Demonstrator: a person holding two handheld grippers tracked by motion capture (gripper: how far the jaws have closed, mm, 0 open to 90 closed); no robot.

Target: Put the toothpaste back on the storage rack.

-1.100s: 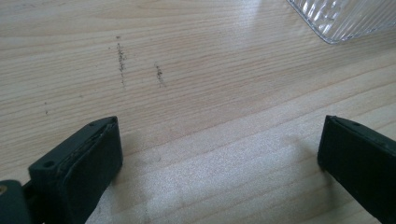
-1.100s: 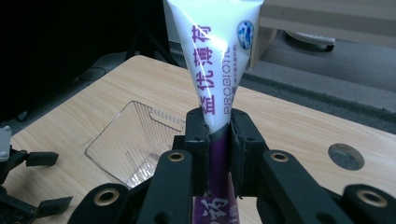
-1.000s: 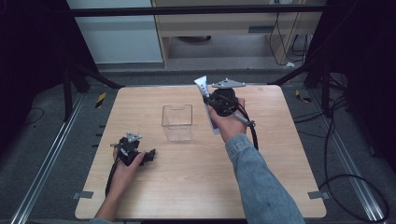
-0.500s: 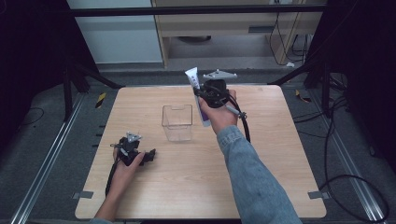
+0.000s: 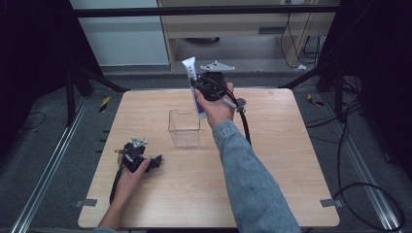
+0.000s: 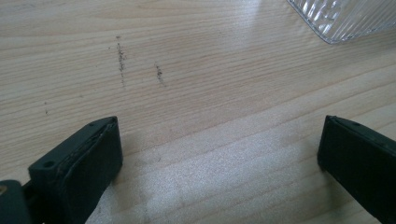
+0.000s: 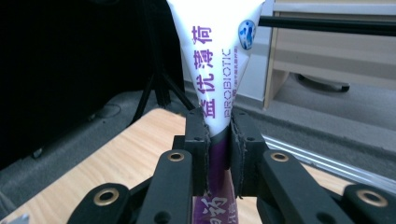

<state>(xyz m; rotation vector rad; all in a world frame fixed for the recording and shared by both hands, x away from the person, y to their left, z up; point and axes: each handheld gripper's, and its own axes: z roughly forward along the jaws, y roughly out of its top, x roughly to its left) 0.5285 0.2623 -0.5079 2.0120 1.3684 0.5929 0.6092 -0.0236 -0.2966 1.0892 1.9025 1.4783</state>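
My right gripper (image 5: 199, 90) is shut on a white and purple toothpaste tube (image 5: 193, 80), held upright above the far side of the table, just right of and behind a clear plastic box (image 5: 183, 127). In the right gripper view the tube (image 7: 217, 70) is pinched between both pads, its flat crimped end up. My left gripper (image 5: 156, 161) rests low on the wooden table (image 5: 291, 145) at the near left, open and with nothing in it. In the left gripper view its black fingers (image 6: 88, 158) stand wide apart over bare wood, with a corner of the clear box (image 6: 341, 18) at top right.
Black cables trail from both grippers across the table. A dark frame with posts surrounds the table, and a wooden cabinet (image 5: 243, 29) stands behind it. Metal rails run along the floor on both sides.
My right hand has carried the toothpaste tube leftward and a little higher, from the far right of the box to close beside it. The left gripper has stayed where it was.
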